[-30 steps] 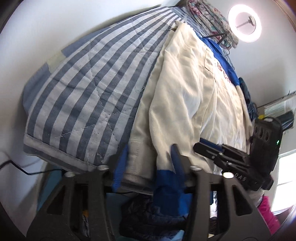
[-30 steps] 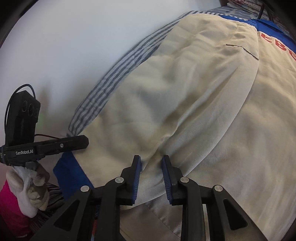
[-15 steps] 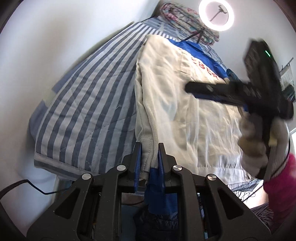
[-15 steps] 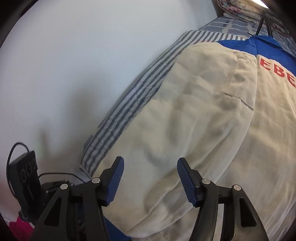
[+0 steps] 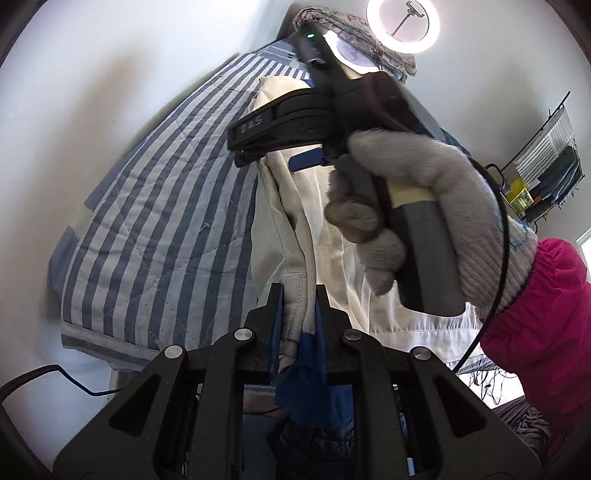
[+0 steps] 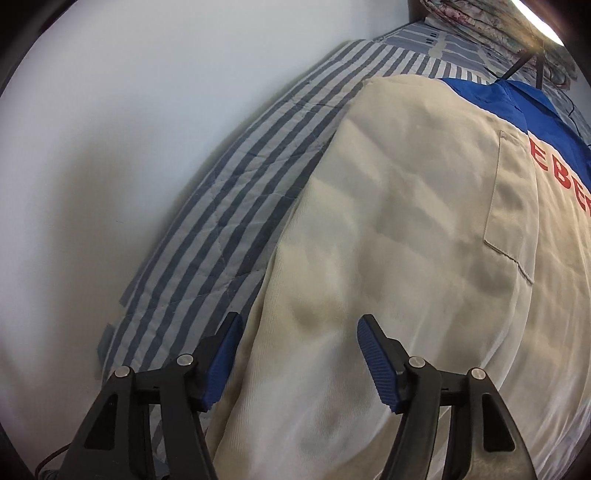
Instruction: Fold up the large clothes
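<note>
A cream jacket (image 6: 406,203) with a blue collar and red letters lies spread on a striped quilt (image 6: 240,221). My left gripper (image 5: 297,295) is shut on the jacket's (image 5: 284,206) cream edge, where a blue cuff hangs down, and holds it raised off the bed. My right gripper (image 6: 299,325) hovers over the jacket's left side near its edge. Its jaws are wide apart and closing slightly, with nothing pinched between the pads. In the left wrist view a gloved hand (image 5: 417,195) holds that right tool above the jacket.
The quilt (image 5: 166,221) runs along a pale wall on the left. A ring light (image 5: 402,26) and patterned bedding sit at the far end. A wire rack (image 5: 546,158) stands at the right, and a black cable (image 5: 74,380) lies on the floor.
My right gripper let go of the fold it pinched, opened wide and moved farther along the jacket. My left gripper closed on the jacket's edge and lifted it.
</note>
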`<act>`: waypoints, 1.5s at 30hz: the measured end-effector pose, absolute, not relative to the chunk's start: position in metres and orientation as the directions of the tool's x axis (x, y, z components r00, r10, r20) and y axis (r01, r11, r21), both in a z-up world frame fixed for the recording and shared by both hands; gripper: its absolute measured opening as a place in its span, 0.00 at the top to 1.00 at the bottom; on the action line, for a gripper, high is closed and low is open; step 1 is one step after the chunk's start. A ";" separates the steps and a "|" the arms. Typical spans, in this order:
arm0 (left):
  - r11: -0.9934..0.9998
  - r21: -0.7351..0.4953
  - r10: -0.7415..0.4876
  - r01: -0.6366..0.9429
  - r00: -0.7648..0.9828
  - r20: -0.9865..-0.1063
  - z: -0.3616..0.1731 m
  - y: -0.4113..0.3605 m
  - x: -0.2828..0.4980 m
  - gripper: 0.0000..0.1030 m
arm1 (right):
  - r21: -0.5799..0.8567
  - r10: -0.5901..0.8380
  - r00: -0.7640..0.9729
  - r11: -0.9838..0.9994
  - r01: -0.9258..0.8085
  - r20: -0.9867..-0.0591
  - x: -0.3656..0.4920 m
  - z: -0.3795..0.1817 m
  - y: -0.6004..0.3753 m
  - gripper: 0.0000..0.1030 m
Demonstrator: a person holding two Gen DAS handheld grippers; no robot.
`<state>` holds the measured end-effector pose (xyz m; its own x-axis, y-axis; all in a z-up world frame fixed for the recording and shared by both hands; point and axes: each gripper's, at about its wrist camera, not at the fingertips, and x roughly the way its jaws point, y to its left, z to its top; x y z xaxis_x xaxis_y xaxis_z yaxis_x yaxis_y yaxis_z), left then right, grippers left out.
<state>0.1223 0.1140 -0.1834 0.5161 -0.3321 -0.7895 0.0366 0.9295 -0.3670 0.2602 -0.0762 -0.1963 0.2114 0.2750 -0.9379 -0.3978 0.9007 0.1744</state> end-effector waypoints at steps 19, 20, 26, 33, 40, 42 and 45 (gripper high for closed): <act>0.938 -0.279 -0.346 0.206 0.526 -0.777 -0.159 -0.002 0.147 0.87 | 0.506 0.578 0.260 0.810 -0.296 -0.773 0.269 -0.171 -0.191 0.98; 0.937 -0.274 -0.349 0.218 0.524 -0.777 -0.156 -0.011 0.147 0.87 | 0.533 0.599 0.270 0.798 -0.280 -0.754 0.268 -0.172 -0.205 0.98; 0.925 -0.240 -0.363 0.294 0.501 -0.786 -0.153 -0.065 0.155 0.87 | 0.669 0.681 0.324 0.725 -0.165 -0.657 0.271 -0.188 -0.272 0.98; 0.902 -0.215 -0.378 0.374 0.445 -0.812 -0.162 -0.111 0.155 0.87 | 0.717 0.686 0.348 0.695 -0.053 -0.639 0.261 -0.217 -0.327 0.98; 0.837 -0.324 -0.496 0.440 0.364 -0.788 -0.160 -0.111 0.148 0.84 | 0.731 0.678 0.334 0.681 0.052 -0.655 0.252 -0.253 -0.364 0.97; 0.824 -0.353 -0.524 0.444 0.359 -0.772 -0.156 -0.105 0.143 0.84 | 0.737 0.686 0.328 0.675 0.046 -0.649 0.253 -0.254 -0.366 0.98; 0.824 -0.388 -0.543 0.413 0.380 -0.749 -0.151 -0.078 0.140 0.84 | 0.689 0.656 0.309 0.725 -0.006 -0.689 0.251 -0.239 -0.364 0.88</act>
